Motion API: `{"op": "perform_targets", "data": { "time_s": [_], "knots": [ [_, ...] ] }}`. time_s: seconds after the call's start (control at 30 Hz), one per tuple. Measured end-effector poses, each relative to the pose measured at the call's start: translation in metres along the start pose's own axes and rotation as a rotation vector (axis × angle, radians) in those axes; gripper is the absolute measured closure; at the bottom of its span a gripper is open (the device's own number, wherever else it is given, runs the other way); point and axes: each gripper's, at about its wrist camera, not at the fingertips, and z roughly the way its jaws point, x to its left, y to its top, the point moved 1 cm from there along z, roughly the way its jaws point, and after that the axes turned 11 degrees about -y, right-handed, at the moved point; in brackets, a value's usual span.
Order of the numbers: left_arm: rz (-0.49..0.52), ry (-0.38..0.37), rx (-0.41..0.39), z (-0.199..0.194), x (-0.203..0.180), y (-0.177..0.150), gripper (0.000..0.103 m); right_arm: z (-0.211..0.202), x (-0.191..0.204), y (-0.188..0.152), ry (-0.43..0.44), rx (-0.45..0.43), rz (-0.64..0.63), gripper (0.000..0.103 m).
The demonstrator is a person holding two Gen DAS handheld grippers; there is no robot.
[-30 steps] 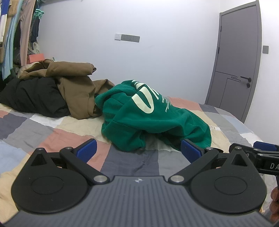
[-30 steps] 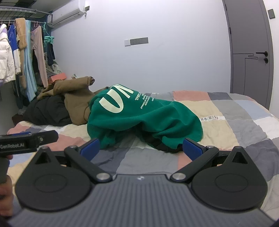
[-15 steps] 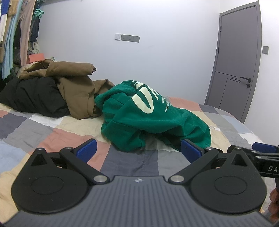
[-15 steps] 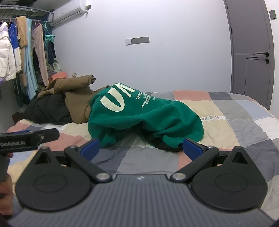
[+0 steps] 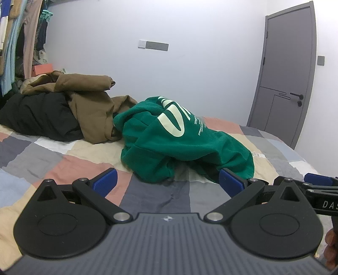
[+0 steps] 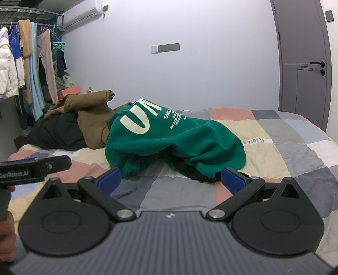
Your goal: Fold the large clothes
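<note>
On the bed (image 5: 63, 165), crumpled green sweatshirt (image 5: 181, 143)

A plain pale wall (image 6: 211, 74) backs a bed (image 6: 285, 135) with a patchwork cover. A grey door (image 5: 285, 84) stands on the right; a clothes rail (image 6: 27, 17) and air conditioner (image 6: 82, 12) occupy the left corner.

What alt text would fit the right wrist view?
A crumpled green sweatshirt lies on a patchwork bedspread ahead of the open, empty right tongs. Brown and black clothes are heaped behind it, left; the left tongs enter at left.
</note>
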Motion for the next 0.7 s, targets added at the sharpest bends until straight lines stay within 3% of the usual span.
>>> {"op": "perform_targets", "data": {
  "time_s": [0.7],
  "knots": [
    [0.001, -0.003, 0.0, -0.0005, 0.0002, -0.0008, 0.0, 0.0005, -0.0002, -0.0011, 0.001, 0.009, 0.001, 0.0]
  ]
}}
